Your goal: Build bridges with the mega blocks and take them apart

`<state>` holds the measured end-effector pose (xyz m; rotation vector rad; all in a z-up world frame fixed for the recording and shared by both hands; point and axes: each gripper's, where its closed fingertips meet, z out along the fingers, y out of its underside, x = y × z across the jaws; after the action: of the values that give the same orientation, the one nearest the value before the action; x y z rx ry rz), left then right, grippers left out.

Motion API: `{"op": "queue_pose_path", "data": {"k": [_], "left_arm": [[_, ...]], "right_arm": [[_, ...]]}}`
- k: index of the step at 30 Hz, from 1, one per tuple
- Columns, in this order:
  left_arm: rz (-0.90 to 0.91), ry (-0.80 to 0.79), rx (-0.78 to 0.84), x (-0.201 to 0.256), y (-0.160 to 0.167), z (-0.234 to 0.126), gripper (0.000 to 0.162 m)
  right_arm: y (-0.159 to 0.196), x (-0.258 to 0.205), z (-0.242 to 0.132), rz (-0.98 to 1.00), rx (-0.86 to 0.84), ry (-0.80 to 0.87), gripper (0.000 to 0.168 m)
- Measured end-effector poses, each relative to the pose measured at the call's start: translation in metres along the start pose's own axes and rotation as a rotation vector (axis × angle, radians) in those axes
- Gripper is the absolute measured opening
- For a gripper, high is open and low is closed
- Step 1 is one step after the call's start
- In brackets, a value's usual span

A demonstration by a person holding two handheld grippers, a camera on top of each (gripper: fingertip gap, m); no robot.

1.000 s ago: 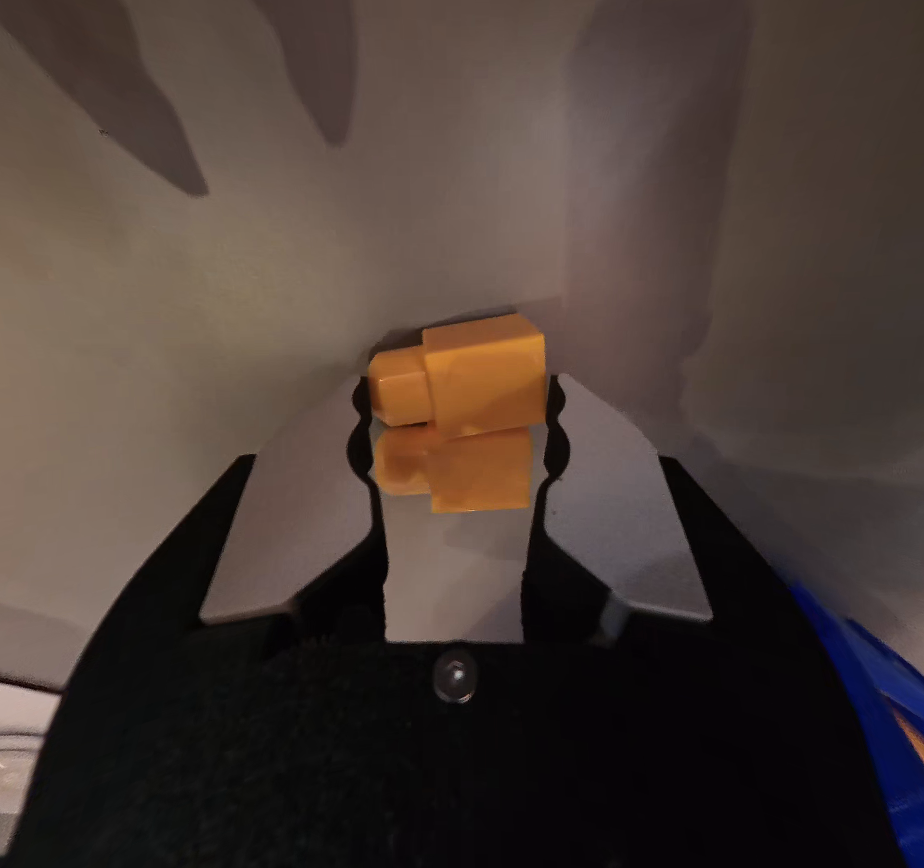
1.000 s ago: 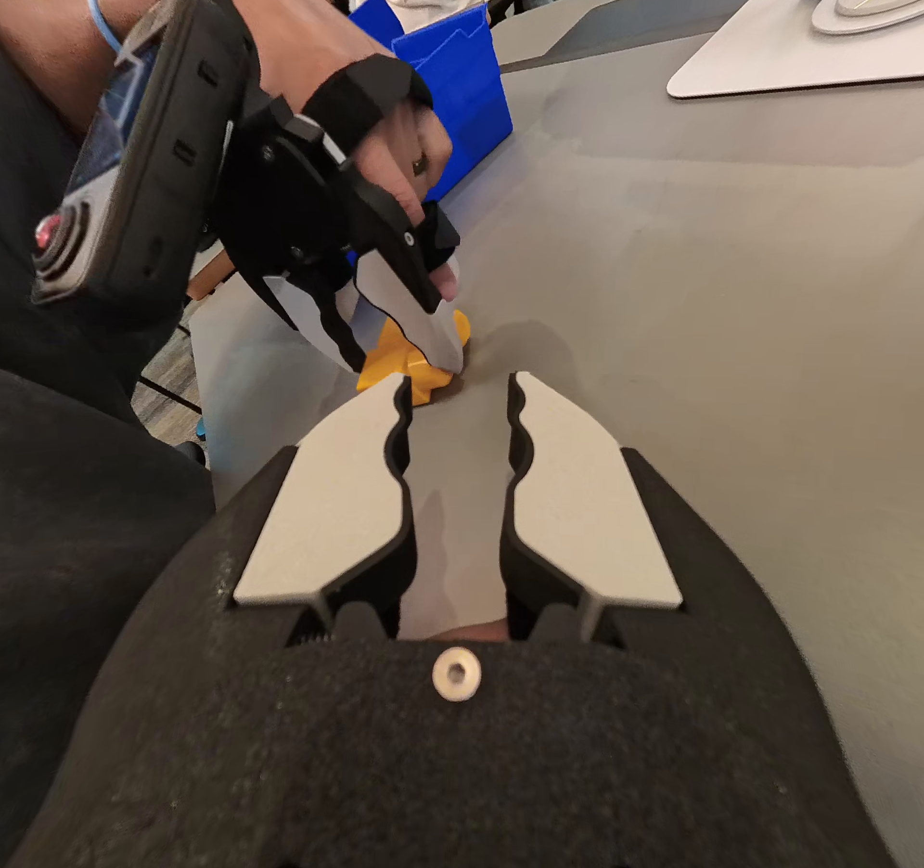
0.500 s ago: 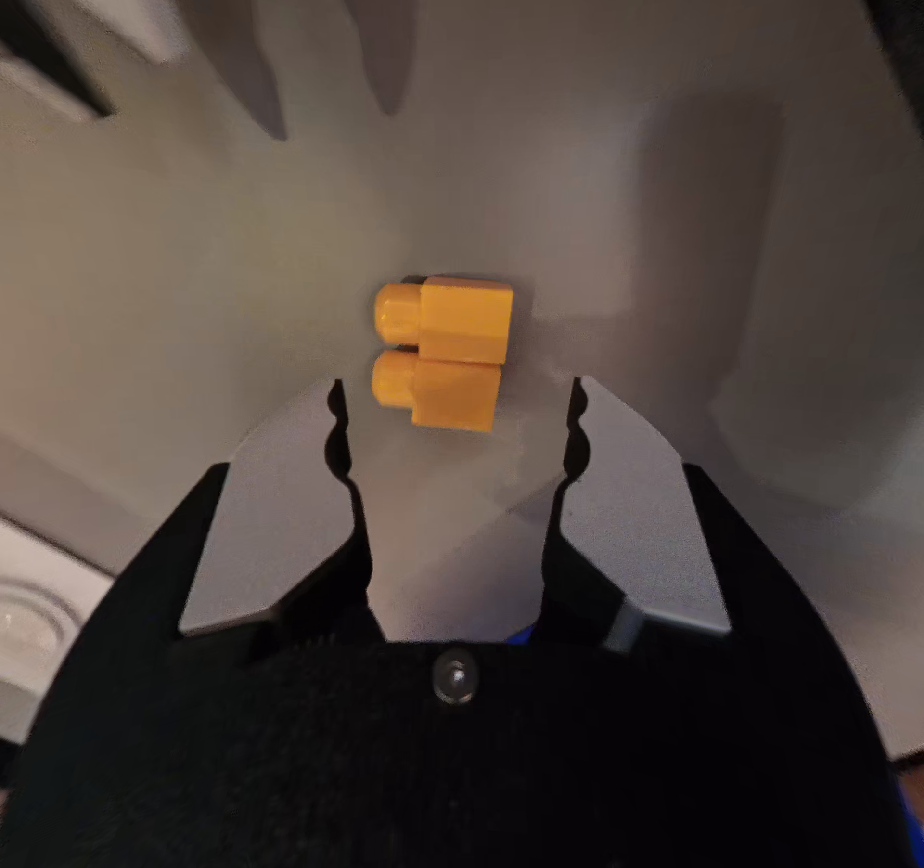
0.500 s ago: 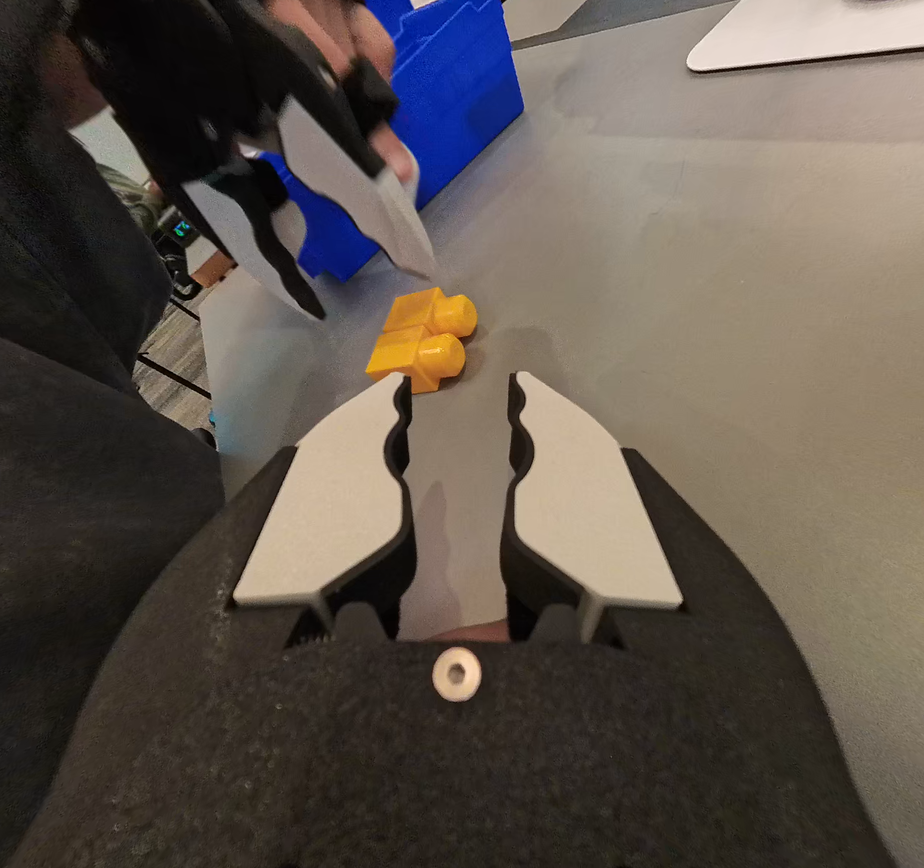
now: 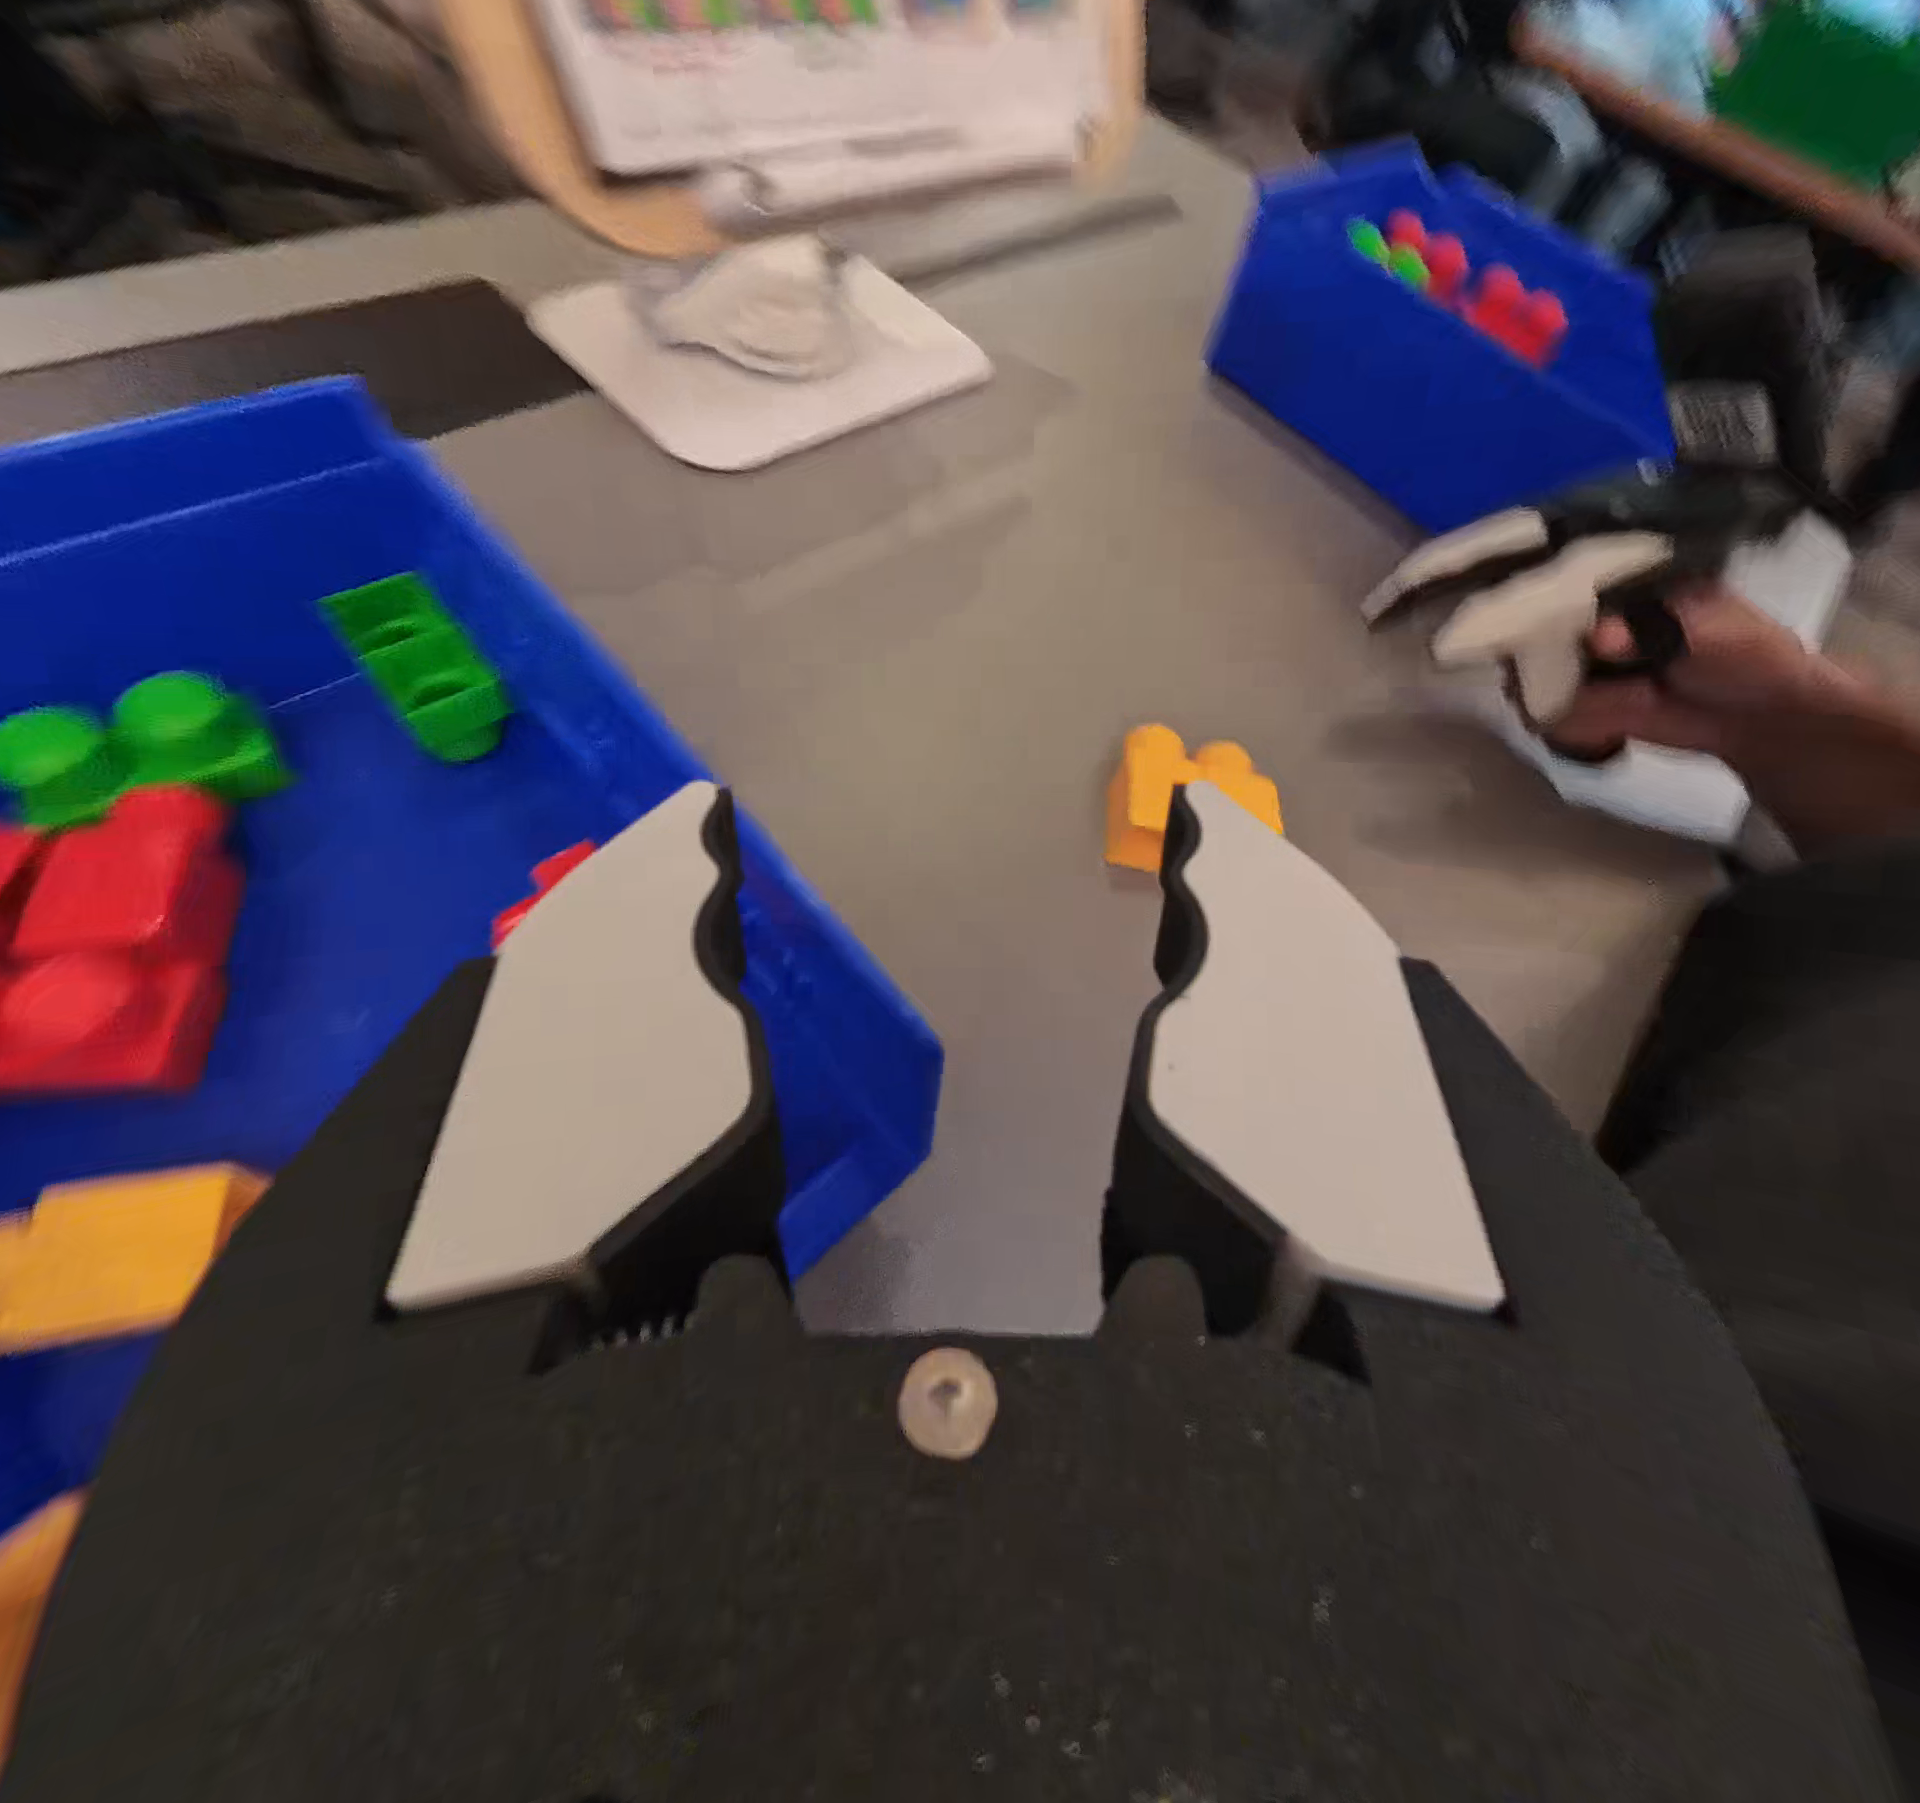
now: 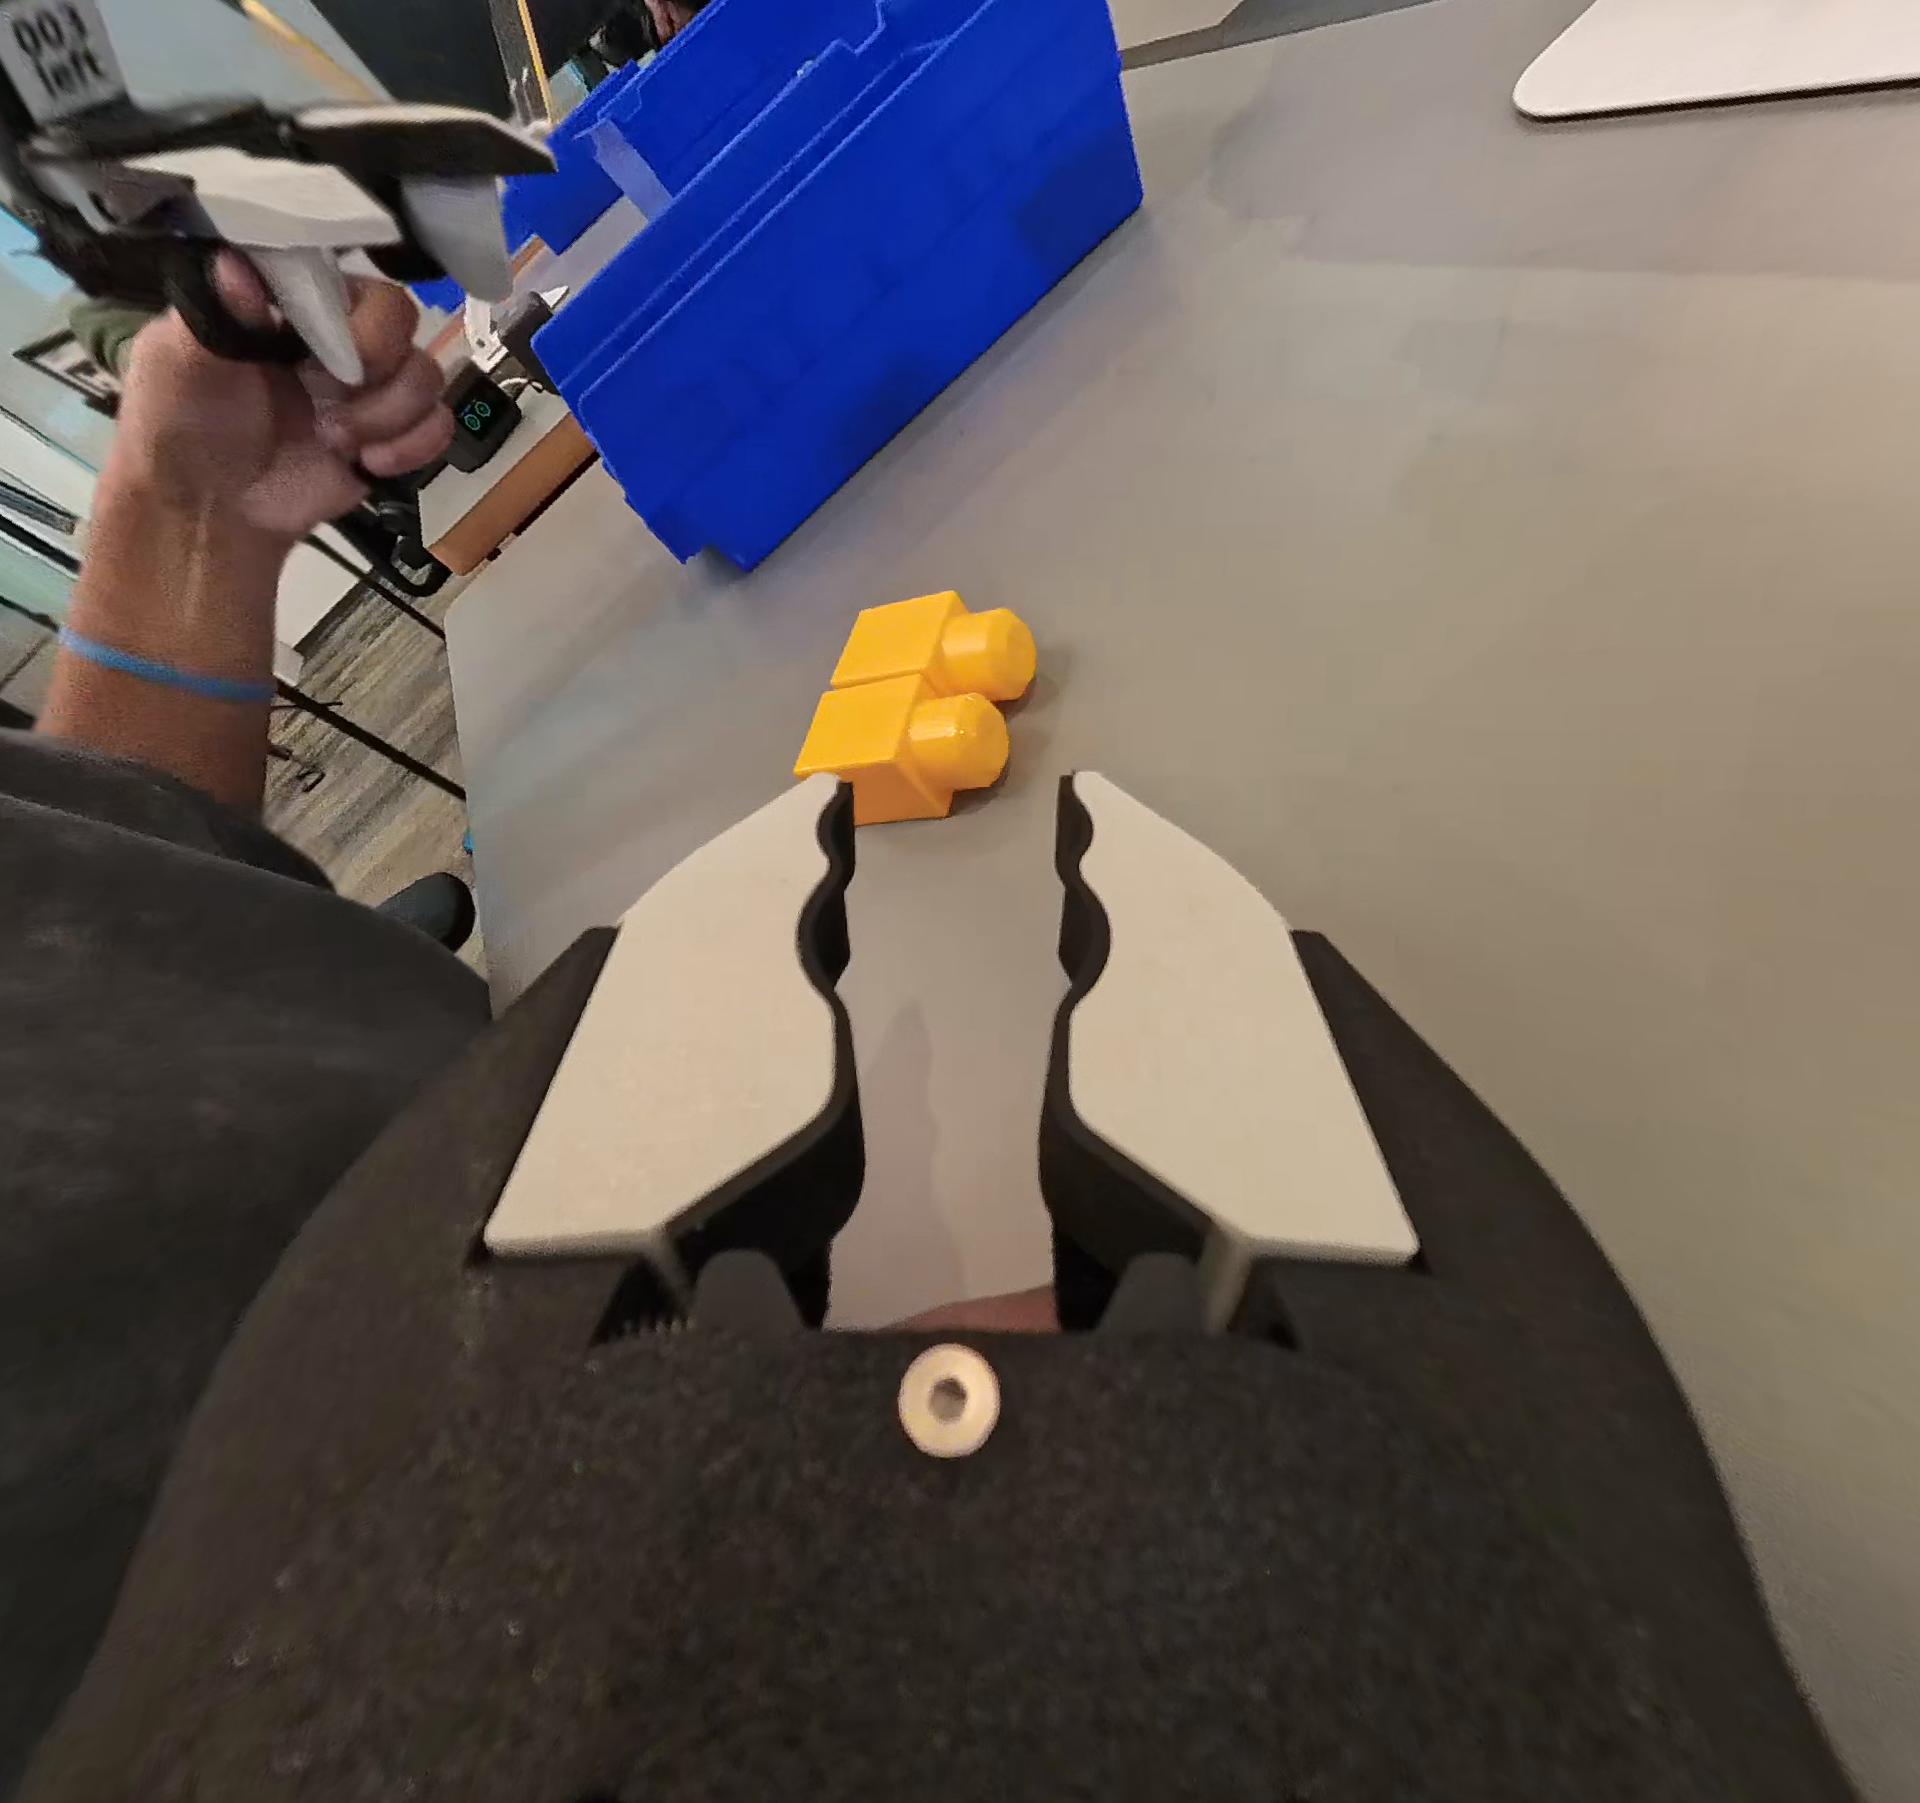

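Right wrist view shows one orange mega block (image 6: 914, 704), glossy and with two round studs, lying on its side on the grey counter (image 6: 1455, 558) just ahead of the right gripper (image 6: 956, 797); its fingers (image 6: 1174, 1005) stand partly apart and hold nothing; the left gripper (image 5: 951, 818) is raised, fingers spread wide, also empty, and bears a small label; two blue bins (image 5: 644, 745) (image 5: 1403, 382) hold red, green and orange blocks, too blurred to count.

left wrist view raised, blurred, perhaps tilted; both views share orange block (image 5: 1143, 803) (image 6: 914, 704).
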<state>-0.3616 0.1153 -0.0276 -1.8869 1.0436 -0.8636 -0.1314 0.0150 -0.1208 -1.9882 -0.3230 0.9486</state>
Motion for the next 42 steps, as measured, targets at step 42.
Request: {"op": "queue_pose_path", "data": {"k": [42], "left_arm": [[-0.133, -0.465, -0.542, -0.21, 0.003, 0.045, 0.07]], "right_arm": [[0.013, -0.001, -0.007, -0.02, -0.035, 0.05, 0.036]]}}
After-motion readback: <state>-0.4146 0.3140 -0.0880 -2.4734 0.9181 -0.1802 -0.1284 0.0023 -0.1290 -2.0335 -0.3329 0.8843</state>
